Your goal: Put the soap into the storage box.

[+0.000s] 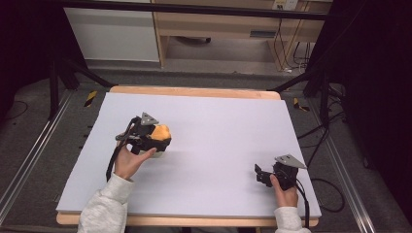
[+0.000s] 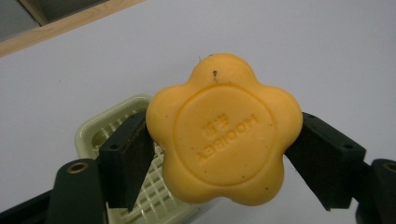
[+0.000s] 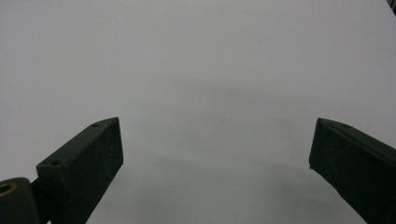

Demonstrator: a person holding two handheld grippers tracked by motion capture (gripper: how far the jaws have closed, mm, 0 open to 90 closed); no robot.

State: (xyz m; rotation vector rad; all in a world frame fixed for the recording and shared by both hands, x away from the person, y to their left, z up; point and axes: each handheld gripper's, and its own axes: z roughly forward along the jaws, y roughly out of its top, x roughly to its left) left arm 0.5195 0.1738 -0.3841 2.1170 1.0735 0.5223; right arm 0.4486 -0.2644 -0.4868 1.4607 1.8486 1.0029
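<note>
We've got the soap [image 2: 223,135] clamped in the left gripper [image 2: 223,154], prob. above the dish [image 2: 95,133]; next we lower & release. Right gripper [image 3: 217,158] gapes, idle.

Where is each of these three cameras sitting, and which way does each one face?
High view: above the person's side, looking down on the white table; both hands and sleeves show.
Left gripper view: rides the left gripper, facing its flower-shaped orange soap over a pale slotted soap dish.
Right gripper view: rides the right gripper, facing bare table.
Shared: the soap shows in the high and left views.
</note>
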